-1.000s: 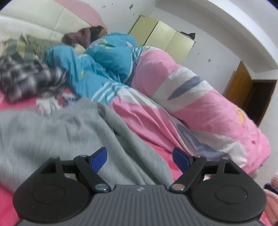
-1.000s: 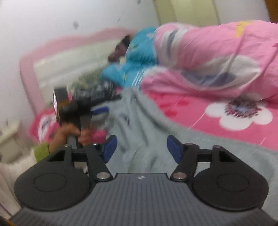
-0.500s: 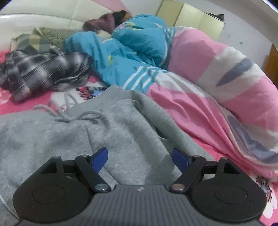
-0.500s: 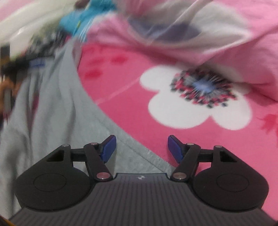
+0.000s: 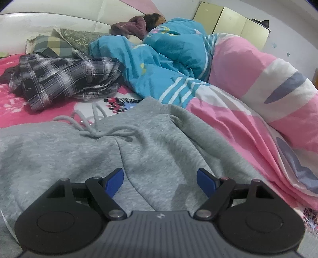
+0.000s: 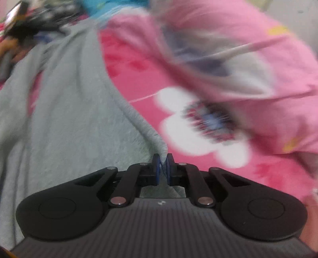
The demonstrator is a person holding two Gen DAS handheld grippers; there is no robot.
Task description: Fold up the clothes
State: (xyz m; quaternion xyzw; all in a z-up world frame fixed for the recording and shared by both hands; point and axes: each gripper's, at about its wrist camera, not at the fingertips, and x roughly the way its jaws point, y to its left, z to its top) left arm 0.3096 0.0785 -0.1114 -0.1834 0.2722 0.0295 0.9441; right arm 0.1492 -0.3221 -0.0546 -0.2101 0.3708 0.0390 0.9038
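Note:
Grey sweatpants [image 5: 83,150] with a knotted drawstring [image 5: 93,131] lie spread on the pink flowered bed sheet [image 5: 12,111]. My left gripper [image 5: 160,182] is open and low over the grey fabric near the waistband. In the right wrist view the same sweatpants [image 6: 65,111] stretch away to the upper left, and my right gripper [image 6: 163,168] is shut on their edge. That view is blurred by motion. The other gripper and the hand holding it show faintly at the top left of the right wrist view.
A crumpled plaid shirt [image 5: 65,79] lies beyond the sweatpants. A person sleeps under a blue and pink duvet [image 5: 228,79] along the right side of the bed, which also shows in the right wrist view [image 6: 248,49]. Pillows [image 5: 59,41] and a white headboard [image 5: 59,17] are at the back.
My right gripper has shut on the edge of the sweatpants; it was open half a second ago. My left gripper came lower and closer to the waistband, still open.

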